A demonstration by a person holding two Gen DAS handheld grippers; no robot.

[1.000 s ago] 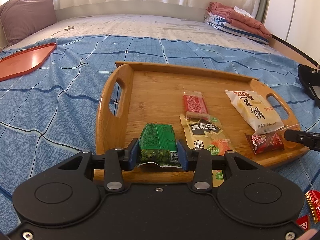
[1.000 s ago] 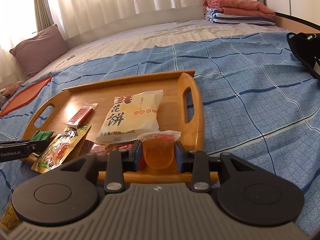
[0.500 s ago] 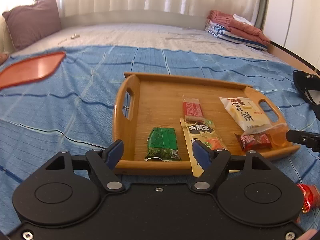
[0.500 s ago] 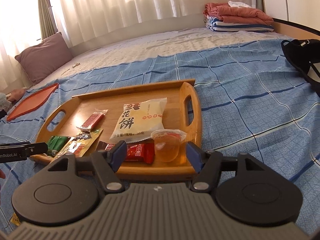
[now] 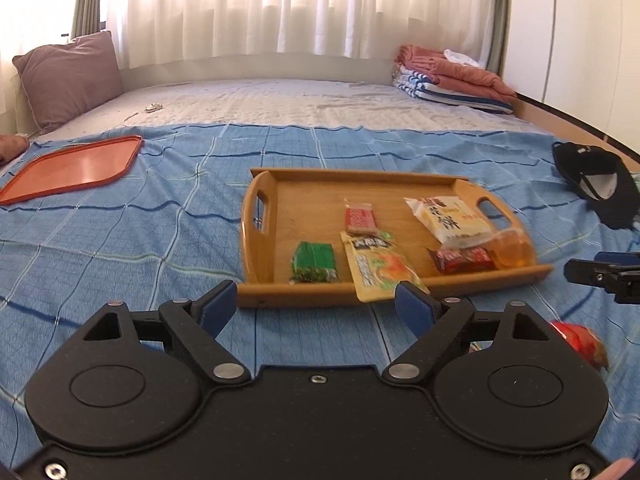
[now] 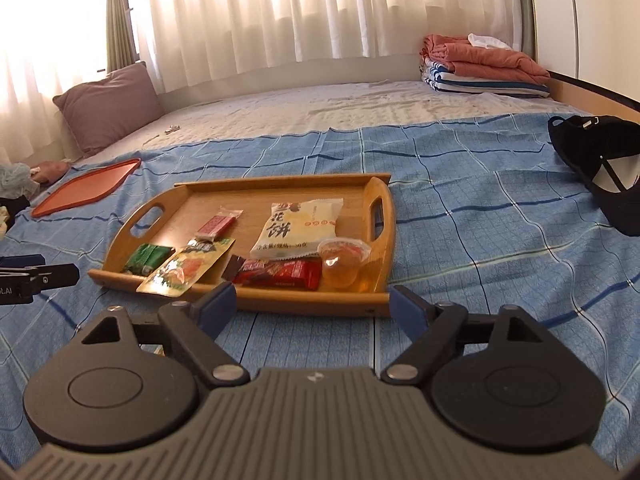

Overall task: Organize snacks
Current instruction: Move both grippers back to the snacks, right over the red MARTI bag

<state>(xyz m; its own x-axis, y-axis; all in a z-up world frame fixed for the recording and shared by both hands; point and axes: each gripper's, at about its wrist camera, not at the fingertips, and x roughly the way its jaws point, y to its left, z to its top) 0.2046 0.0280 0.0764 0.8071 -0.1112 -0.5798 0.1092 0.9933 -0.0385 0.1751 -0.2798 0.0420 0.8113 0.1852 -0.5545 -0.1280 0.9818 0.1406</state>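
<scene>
Bamboo tray [image 5: 260, 248] sits on the blue bedspread [image 5: 120, 240], six snacks inside: green packet [image 5: 314, 262], yellow sachet [image 5: 378, 266], small red bar [image 5: 360, 218], white pastry pack [image 5: 448, 216], dark red wrapper [image 5: 464, 259], jelly cup [image 6: 342, 262].

Left gripper [image 5: 316, 308] and right gripper [image 6: 312, 306] are both wide open, holding nothing, hovering short of the tray's near rim. One loose red pack [image 5: 580, 340] lies on the bedspread by the left gripper, outside the tray, so probably the next item.

Handling, my guess: all light. Foil and film packs are soft, crinkly and slippery, so pinch across the short side at a sealed edge. Pastry looks crushable, go gentle. Jelly cup is semi-rigid, lid up; grip the wall below the lip.

Orientation: sachet's long axis runs near-to-far, near end overhanging the rim. Dark red wrapper lies crosswise. Green packet and red bar point roughly away.
</scene>
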